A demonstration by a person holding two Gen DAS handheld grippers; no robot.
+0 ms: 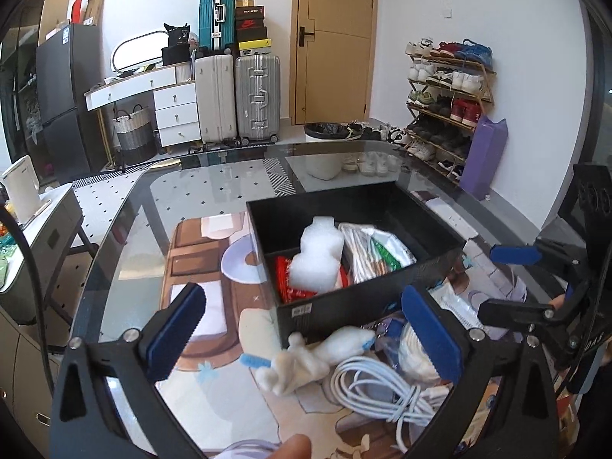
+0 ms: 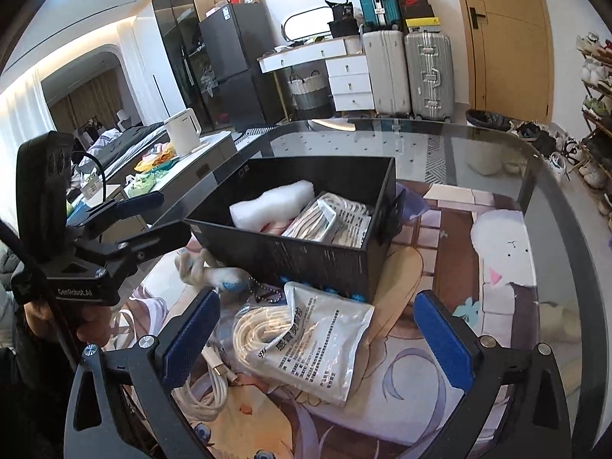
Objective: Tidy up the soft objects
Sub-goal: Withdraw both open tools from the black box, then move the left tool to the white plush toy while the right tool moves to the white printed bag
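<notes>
Both claws released, nothing held: left claw (image 1: 304,329) over plush toy (image 1: 306,359) and cable (image 1: 375,390), right claw (image 2: 317,329) over white pouch (image 2: 317,348), black box (image 2: 306,256) just beyond on desk (image 2: 497,145)

Both grippers wide open, nothing between the pads

I see my left gripper (image 1: 306,329) tilted downward with its two blue pads (image 1: 176,329) standing far apart and free, and a fingertip (image 1: 294,445) of the hand shows at the bottom edge of its view. My right gripper (image 2: 317,336) is also tilted down, jaws spread fully and empty. Each gripper appears at the side of the other one's view, so they are near each other
</notes>
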